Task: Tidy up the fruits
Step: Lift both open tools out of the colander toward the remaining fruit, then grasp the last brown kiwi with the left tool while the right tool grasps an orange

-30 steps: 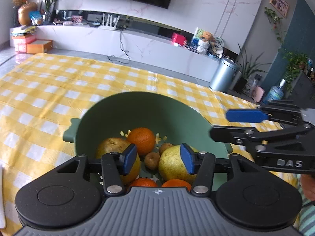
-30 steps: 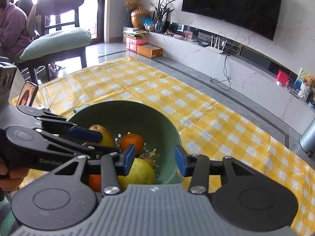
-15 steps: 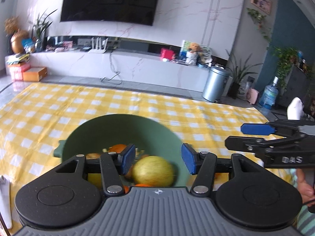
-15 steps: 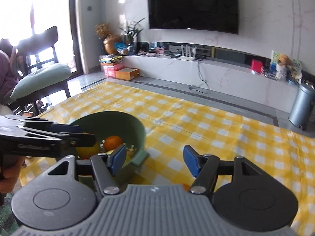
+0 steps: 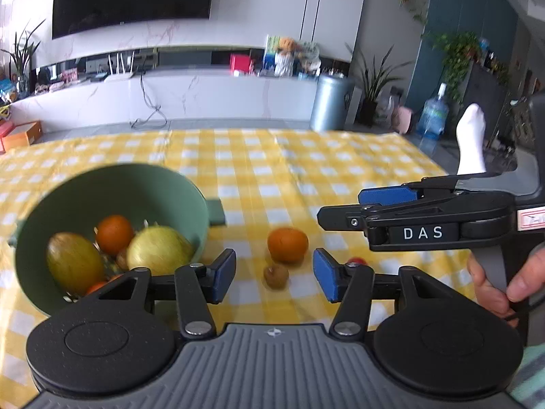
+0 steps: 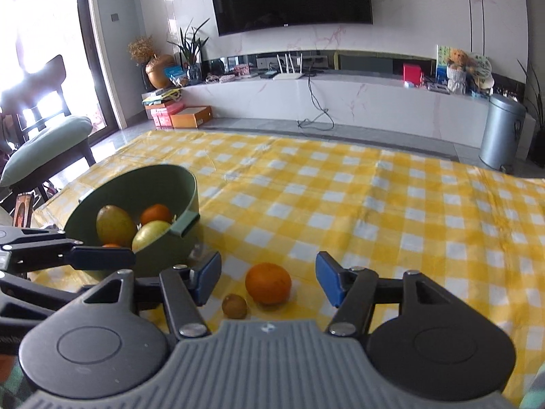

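Observation:
A green bowl (image 5: 112, 201) (image 6: 143, 187) on the yellow checked cloth holds a brownish-yellow fruit (image 5: 73, 262), an orange (image 5: 114, 233) and a yellow pear (image 5: 158, 250). To its right, a loose orange (image 5: 287, 244) (image 6: 268, 283) and a small brown fruit (image 5: 276, 276) (image 6: 234, 305) lie on the cloth. My left gripper (image 5: 274, 277) and my right gripper (image 6: 269, 281) both hover over these two. Their jaws are closing slightly, with no fruit pressed between the pads. Each gripper also shows side-on in the other's view, the right gripper (image 5: 340, 204) and the left gripper (image 6: 102, 254).
A tiny red fruit (image 5: 356, 260) peeks out behind my left gripper's right finger. A person's hand (image 5: 500, 283) holds the right gripper's handle. A chair with a cushion (image 6: 47, 143) stands off the table's left edge. Checked cloth stretches behind and to the right.
Both grippers have swung right, from above the bowl to the cloth beside it. The loose orange and small brown fruit have come into view. The right jaws stand wider than a second ago.

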`<action>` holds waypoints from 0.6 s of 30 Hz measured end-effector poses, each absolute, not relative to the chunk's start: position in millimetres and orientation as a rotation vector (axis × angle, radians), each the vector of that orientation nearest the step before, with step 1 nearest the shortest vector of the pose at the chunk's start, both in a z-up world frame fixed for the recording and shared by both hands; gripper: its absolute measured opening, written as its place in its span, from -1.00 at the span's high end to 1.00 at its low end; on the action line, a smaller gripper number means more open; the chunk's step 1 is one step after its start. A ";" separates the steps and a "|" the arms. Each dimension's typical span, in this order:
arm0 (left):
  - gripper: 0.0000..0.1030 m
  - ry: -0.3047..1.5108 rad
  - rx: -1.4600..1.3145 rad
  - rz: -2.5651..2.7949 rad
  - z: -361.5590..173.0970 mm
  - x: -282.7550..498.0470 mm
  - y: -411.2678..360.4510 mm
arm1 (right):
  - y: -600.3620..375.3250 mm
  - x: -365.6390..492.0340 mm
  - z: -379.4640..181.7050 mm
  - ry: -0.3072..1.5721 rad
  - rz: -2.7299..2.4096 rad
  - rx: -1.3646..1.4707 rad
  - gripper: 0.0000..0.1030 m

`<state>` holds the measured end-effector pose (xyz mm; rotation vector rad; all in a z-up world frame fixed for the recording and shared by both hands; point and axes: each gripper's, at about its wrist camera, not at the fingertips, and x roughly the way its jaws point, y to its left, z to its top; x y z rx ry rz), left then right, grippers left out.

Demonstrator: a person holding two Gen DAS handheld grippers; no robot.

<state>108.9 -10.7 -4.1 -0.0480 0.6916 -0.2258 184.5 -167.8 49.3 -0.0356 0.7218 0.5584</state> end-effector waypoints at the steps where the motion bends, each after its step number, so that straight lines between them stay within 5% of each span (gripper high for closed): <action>1: -0.15 0.703 -0.045 -0.221 -8.8 111.5 -14.4 | -167.1 183.8 46.1 0.730 0.558 -0.043 -0.14; 18: 0.03 0.867 -0.072 -0.224 -57.6 151.6 -16.1 | -150.3 219.6 4.1 0.909 0.530 0.007 0.07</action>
